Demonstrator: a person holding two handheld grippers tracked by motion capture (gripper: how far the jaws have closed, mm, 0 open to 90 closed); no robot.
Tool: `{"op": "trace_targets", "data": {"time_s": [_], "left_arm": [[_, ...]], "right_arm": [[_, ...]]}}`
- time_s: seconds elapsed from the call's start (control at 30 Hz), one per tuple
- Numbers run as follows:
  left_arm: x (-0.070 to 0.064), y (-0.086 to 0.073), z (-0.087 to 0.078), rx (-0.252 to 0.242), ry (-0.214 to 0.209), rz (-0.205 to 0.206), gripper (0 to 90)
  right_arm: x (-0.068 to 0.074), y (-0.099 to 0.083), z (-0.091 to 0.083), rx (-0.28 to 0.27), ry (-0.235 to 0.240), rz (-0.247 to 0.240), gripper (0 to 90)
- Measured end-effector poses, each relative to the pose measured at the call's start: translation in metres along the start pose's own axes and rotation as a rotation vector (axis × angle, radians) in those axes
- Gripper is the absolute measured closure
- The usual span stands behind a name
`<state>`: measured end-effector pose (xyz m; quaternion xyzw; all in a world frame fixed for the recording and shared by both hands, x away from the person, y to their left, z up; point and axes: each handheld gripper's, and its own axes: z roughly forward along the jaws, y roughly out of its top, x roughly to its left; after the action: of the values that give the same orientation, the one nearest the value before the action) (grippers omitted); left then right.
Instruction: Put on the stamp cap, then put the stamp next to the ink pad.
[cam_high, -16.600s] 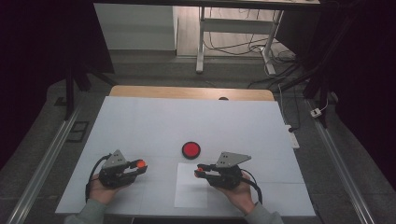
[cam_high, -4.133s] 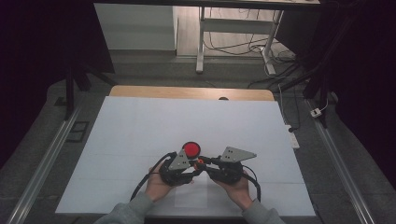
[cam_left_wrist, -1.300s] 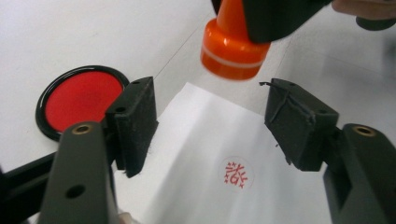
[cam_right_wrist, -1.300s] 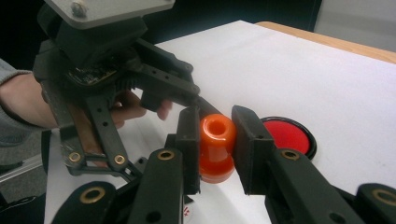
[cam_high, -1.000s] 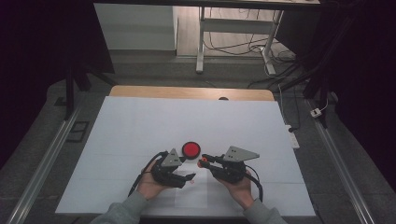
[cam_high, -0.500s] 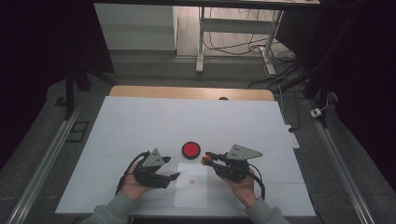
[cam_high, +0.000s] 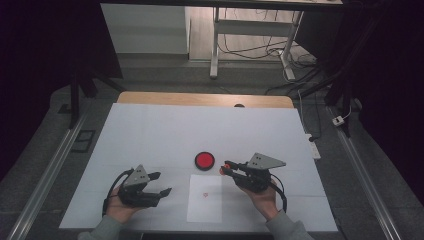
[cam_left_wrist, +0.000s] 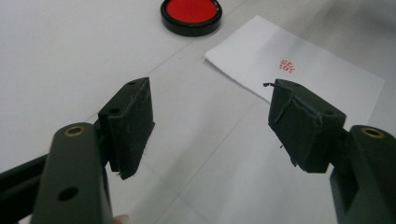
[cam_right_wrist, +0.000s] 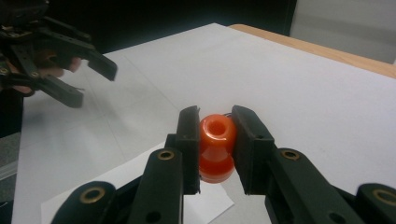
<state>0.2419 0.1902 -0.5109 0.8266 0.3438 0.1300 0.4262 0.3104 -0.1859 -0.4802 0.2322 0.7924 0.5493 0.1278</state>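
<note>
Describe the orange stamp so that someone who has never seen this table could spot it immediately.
Start at the white table and find the sheet of paper near its front edge, marked with a small red imprint. Just past the sheet's far right corner, the right gripper is shut on the orange stamp. It is a small, glossy, waisted knob, unlike the flat round red ink pad beside it.

ink pad (cam_high: 204, 160) between tongs, table (cam_high: 150, 130) beyond open
</note>
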Motion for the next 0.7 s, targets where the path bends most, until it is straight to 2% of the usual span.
{"op": "trace_targets", "data": {"time_s": [0.2,0.3,0.7], "left_arm": [[0.010,-0.015,-0.013,-0.001,0.031,-0.048,30.8],[0.013,-0.018,-0.015,0.004,0.030,-0.060,30.7],[0.012,-0.018,-0.013,0.012,0.024,-0.051,30.5]], "right_arm": [[-0.006,0.000,-0.005,-0.004,-0.021,0.007,72.1],[-0.010,0.001,-0.008,-0.008,-0.033,0.008,72.1],[-0.024,0.006,-0.018,-0.023,-0.067,0.031,72.1]]}}
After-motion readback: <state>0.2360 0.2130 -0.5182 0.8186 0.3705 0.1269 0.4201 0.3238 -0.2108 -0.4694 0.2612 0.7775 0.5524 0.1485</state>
